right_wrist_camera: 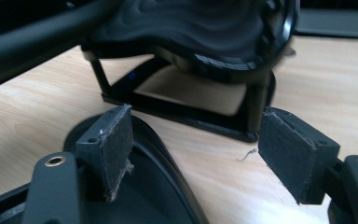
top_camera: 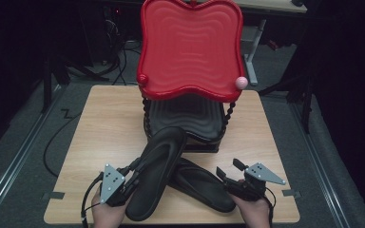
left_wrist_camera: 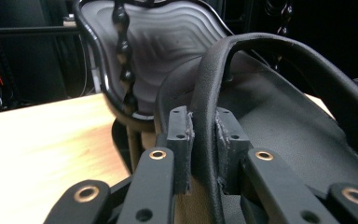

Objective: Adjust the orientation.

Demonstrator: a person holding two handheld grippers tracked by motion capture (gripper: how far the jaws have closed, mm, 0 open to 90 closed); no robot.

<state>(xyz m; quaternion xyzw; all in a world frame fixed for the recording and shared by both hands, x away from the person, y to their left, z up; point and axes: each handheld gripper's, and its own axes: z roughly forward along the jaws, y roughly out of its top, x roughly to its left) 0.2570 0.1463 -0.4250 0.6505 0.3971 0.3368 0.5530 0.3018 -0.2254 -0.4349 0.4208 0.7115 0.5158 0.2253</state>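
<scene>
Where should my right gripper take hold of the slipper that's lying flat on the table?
Grip the raised side rim of the flat slipper near its heel end, coming from the right gripper side. That edge faces the open fingers and stands up thin enough to pinch, as the left gripper does on the other slipper's strap.

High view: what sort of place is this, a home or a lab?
Probably a lab or recording room: a lone wooden table on grey floor, cables trailing across it, dark equipment stands around.
</scene>
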